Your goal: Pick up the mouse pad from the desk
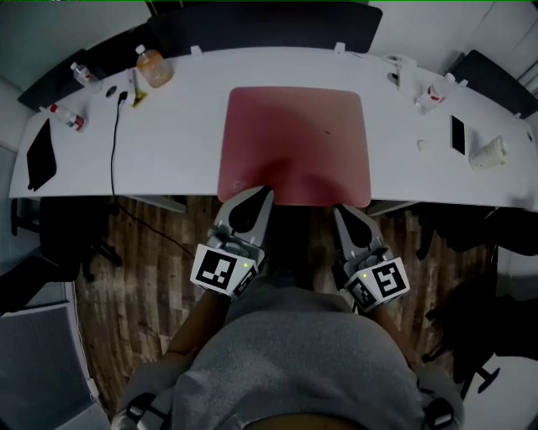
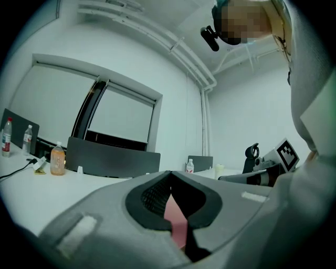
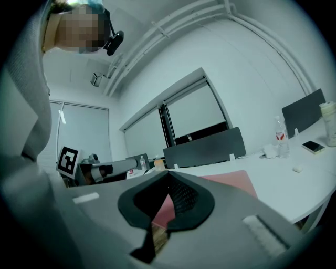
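Note:
A red mouse pad (image 1: 294,138) lies flat on the white desk (image 1: 168,159), with its near edge at the desk's front edge. My left gripper (image 1: 266,191) is shut, its tip over the pad's near left edge. My right gripper (image 1: 338,210) is shut too, its tip at the near right edge. Both point level toward the desk, jaws side by side, nothing pinched between them. In the left gripper view the left gripper (image 2: 170,173) shows pink pad (image 2: 173,215) through the gap behind its tips. In the right gripper view the pad (image 3: 226,181) stretches ahead of the right gripper (image 3: 168,172).
An orange drink bottle (image 1: 154,65), a black cable (image 1: 113,151) and a dark phone (image 1: 40,155) are on the desk's left part. A cup (image 1: 487,153), another phone (image 1: 457,134) and small items sit at the right. A dark partition (image 1: 261,25) runs behind the desk.

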{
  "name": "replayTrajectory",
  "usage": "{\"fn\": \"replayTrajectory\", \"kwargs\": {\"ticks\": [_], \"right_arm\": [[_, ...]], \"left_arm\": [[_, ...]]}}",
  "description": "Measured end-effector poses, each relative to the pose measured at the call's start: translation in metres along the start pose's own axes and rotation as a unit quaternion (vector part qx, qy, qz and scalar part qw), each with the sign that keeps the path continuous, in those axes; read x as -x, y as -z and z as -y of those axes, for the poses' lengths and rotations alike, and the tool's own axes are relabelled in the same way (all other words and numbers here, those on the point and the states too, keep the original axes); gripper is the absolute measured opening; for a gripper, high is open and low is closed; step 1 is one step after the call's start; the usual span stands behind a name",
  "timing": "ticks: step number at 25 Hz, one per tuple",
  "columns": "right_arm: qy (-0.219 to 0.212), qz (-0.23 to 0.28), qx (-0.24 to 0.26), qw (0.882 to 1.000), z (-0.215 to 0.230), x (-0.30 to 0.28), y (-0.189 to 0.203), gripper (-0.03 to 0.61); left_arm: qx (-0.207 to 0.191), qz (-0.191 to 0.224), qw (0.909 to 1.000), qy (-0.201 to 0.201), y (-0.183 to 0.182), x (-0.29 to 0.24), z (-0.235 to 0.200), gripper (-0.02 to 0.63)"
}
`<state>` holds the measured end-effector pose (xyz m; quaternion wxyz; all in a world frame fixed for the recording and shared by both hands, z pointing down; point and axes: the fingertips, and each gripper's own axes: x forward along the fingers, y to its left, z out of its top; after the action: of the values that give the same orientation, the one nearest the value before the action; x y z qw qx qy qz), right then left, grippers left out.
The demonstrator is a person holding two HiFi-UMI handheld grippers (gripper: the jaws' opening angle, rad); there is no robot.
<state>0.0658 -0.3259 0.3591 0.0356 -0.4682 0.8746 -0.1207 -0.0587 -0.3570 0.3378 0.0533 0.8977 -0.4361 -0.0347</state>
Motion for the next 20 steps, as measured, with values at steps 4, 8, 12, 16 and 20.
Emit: {"fn": "replayTrajectory", "kwargs": {"ticks": [4,8,12,16,20], "right_arm": [[0.014,0.003,0.003,1.0,0.01,-0.015,-0.005,0.002],[0.01,-0.003,0.02,1.0,0.02,-0.025,-0.004,0.002],[0.003,-0.028,0.057,0.998,0.032,-0.032,0.009,0.002],[-0.013,-0.082,0.09,0.992,0.047,-0.034,0.037,0.007],[-0.035,-0.134,0.163,0.977,0.06,-0.04,0.065,0.054]], "left_arm": [[0.002,-0.003,0.9999,0.011,0.001,-0.012,-0.011,0.0],[0.001,-0.015,0.9999,0.008,0.007,-0.021,-0.02,0.002],[-0.007,-0.035,0.9994,-0.002,0.018,-0.028,-0.027,0.002],[-0.018,-0.076,0.9968,-0.018,0.042,-0.03,-0.032,0.002],[-0.041,-0.135,0.9895,-0.033,0.077,-0.031,-0.044,0.002]]}}
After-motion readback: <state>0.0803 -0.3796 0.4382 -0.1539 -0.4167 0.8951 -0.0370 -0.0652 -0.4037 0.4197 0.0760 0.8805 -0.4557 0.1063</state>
